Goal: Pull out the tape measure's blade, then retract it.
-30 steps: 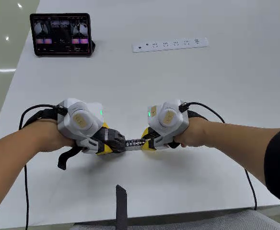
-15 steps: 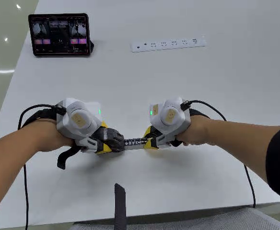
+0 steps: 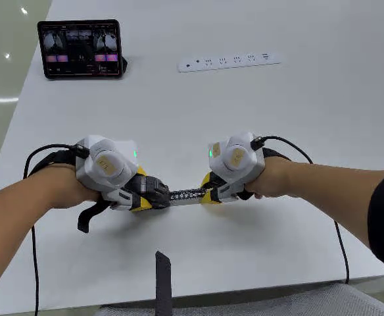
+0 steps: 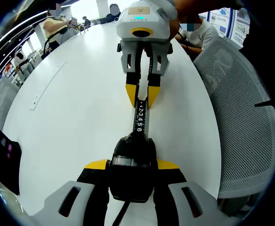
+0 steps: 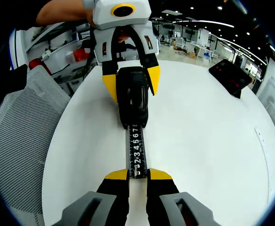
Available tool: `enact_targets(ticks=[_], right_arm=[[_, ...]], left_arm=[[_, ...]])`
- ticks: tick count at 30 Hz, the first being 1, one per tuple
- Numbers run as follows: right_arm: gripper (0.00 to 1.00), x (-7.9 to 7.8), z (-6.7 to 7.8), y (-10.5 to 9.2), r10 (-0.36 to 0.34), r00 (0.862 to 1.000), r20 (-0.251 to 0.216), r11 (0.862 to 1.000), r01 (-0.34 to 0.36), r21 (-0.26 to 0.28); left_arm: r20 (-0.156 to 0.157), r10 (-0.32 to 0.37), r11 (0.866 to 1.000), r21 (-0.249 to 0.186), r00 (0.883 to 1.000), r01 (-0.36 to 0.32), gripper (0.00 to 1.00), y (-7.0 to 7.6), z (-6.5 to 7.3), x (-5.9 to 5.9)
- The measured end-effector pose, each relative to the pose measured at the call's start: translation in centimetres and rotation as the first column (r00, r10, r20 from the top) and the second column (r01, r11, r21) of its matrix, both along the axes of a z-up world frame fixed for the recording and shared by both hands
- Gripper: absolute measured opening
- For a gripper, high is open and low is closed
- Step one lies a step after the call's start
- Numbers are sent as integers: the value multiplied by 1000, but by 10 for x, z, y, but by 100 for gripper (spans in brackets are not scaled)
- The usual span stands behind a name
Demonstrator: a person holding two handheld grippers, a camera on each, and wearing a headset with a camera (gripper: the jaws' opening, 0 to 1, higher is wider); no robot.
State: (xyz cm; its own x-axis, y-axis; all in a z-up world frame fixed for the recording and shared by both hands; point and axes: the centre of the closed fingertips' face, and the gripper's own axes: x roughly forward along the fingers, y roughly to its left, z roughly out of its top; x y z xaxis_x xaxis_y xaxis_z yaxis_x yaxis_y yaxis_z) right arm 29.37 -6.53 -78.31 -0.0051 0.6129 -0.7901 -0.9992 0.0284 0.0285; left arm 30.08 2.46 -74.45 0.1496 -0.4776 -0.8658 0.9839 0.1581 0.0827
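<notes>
Tape case (image 3: 154,191) in left tongs (image 4: 133,165), blade (image 3: 187,194) reaching right tongs (image 3: 208,193); tablet (image 3: 80,48), power strip (image 3: 228,62) behind on table (image 3: 277,118)

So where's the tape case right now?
In the head view the case is left of centre, gripped in the left claw, its blade reaching across to the right claw.

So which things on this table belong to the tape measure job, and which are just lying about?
In the job: tape measure case, clamped in the left hand-held gripper; blade, partly pulled out, pinched by the right hand-held gripper.
Lying about: tablet, propped with its screen lit; power strip, farther back on the white table.
</notes>
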Motion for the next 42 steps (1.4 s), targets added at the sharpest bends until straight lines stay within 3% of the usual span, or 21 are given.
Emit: enact_targets(ticks=[42], right_arm=[[9, 1, 1, -25, -18, 1000, -6, 1000, 18, -16]], left_arm=[[3, 6, 1000, -1, 1000, -6, 31, 0, 0, 1]])
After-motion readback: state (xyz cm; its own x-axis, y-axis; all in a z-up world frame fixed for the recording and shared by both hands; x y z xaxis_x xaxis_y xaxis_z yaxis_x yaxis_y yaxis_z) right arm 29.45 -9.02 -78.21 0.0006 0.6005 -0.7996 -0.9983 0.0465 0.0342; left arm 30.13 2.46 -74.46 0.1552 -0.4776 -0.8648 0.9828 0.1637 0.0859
